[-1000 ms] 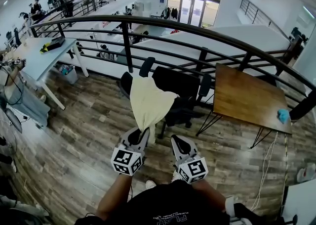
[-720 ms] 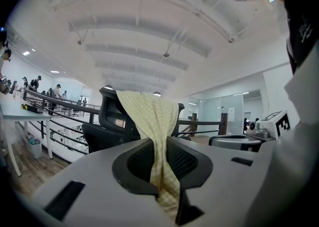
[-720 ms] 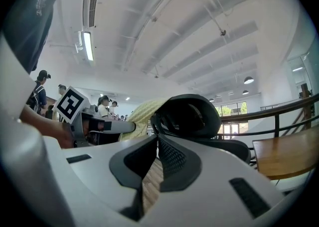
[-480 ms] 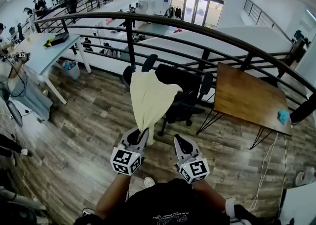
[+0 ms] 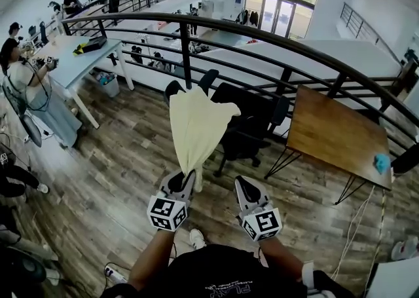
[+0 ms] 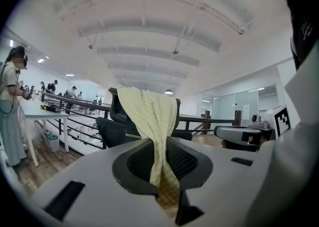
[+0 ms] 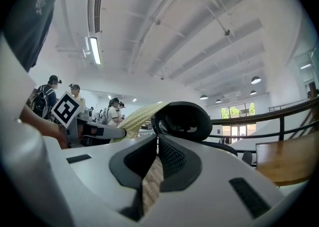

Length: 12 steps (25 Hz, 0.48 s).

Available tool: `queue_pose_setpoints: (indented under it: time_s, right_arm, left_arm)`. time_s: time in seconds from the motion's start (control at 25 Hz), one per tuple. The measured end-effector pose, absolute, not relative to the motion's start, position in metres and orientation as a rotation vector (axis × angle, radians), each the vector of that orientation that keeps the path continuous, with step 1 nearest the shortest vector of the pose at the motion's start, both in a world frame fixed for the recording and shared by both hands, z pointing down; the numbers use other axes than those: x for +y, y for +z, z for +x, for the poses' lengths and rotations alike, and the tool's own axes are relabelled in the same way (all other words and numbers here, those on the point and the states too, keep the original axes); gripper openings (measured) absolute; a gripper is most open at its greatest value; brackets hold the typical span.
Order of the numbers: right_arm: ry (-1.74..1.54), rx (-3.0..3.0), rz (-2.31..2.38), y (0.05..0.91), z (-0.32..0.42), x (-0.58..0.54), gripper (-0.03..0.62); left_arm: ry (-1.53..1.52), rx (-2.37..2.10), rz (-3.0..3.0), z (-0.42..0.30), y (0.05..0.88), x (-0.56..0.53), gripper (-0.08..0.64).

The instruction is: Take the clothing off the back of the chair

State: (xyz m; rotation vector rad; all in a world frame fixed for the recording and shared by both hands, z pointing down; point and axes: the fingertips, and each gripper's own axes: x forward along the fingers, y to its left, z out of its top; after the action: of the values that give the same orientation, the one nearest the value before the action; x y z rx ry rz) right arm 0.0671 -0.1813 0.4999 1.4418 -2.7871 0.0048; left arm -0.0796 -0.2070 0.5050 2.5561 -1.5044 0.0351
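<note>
A pale yellow garment (image 5: 196, 126) hangs stretched from the top of the black office chair's (image 5: 247, 120) back down to my left gripper (image 5: 185, 176), which is shut on its lower end. In the left gripper view the cloth (image 6: 151, 116) runs out from between the pads toward the chair (image 6: 112, 126). My right gripper (image 5: 241, 183) hovers beside the left one, level, its jaws shut with nothing between them. In the right gripper view the garment (image 7: 137, 116) passes to the left of the chair's headrest (image 7: 182, 116).
A black railing (image 5: 262, 38) runs behind the chair. A wooden table (image 5: 334, 136) with a blue cloth (image 5: 379, 162) stands at the right. A white desk (image 5: 78, 61) and several people (image 5: 26, 84) are at the left. Wood floor lies all around.
Both grippers have drifted a little sideways and back from the chair, the left still gripping the garment. The cloth stays draped over the chair back.
</note>
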Motion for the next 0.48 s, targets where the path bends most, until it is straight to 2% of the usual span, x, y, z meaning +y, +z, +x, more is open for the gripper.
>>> queue_pose_setpoints:
  time_s: [0.48]
  right_arm:
    - [0.046, -2.820, 1.391, 0.504, 0.082, -0.146, 0.023]
  left_arm:
    - [0.057, -1.564, 2.484, -0.073, 0.522, -0.153, 0.074]
